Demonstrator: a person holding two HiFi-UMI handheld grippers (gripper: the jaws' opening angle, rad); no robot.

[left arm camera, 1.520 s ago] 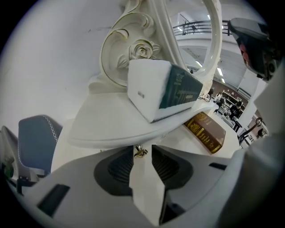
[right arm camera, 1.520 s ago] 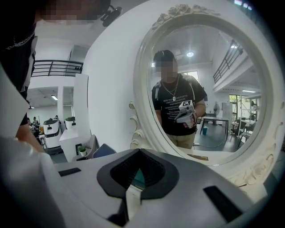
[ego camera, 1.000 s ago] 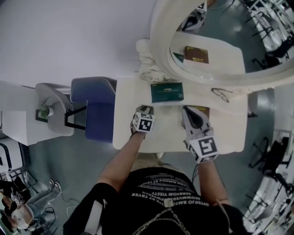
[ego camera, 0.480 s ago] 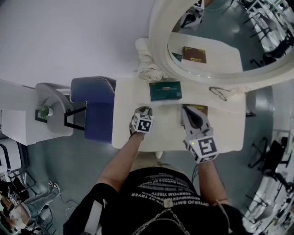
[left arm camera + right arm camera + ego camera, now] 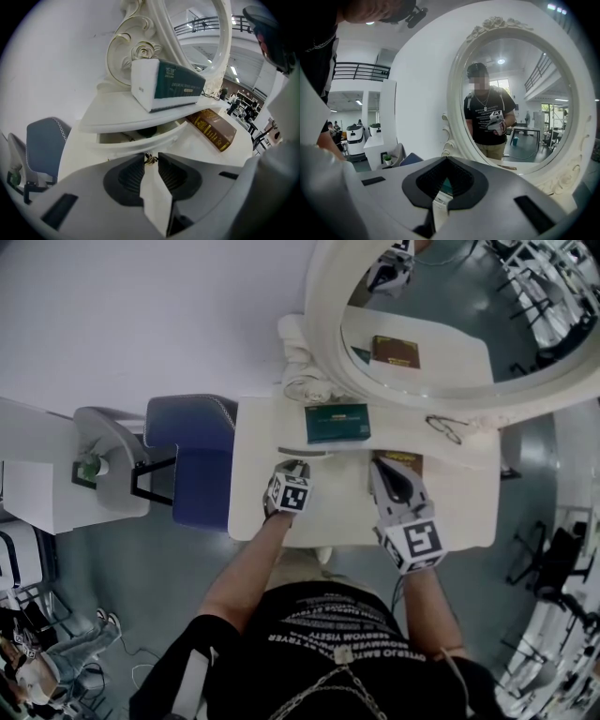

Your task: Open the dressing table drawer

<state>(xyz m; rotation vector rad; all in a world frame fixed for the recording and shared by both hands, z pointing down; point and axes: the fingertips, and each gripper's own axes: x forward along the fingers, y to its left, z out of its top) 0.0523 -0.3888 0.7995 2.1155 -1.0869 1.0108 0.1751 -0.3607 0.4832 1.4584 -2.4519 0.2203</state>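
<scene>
The left hand-held gripper [image 5: 150, 162] points down at the front of the table [image 5: 251, 514]. Its jaws stand narrow and are closed on the small metal knob [image 5: 150, 157] of the drawer [image 5: 136, 139], which sits between their tips. The drawer lies under the raised shelf [image 5: 117, 111] at the back of the table, near its left end. It is out a little, and a dark slit of its inside shows above its curved white front. In the head view this gripper [image 5: 296, 466] sits over the table's middle, just below the shelf edge.

A green box [image 5: 174, 84] with a white end stands on the shelf right above the drawer. A brown book [image 5: 213, 129] lies flat on the table to the right, partly under the shelf's edge. A pair of glasses [image 5: 452, 432] rests further right, near the foot of the mirror [image 5: 323, 334].

The right hand-held gripper [image 5: 381, 465] is held over the table to the right of the left one, well apart from the drawer. It points almost level at the oval mirror. Its jaws [image 5: 447, 161] meet at the tips and hold nothing; a bit of the green box shows through the gap behind them. The mirror reflects the person with a gripper in hand.

A blue chair [image 5: 187, 451] stands just beside the table's left edge.
</scene>
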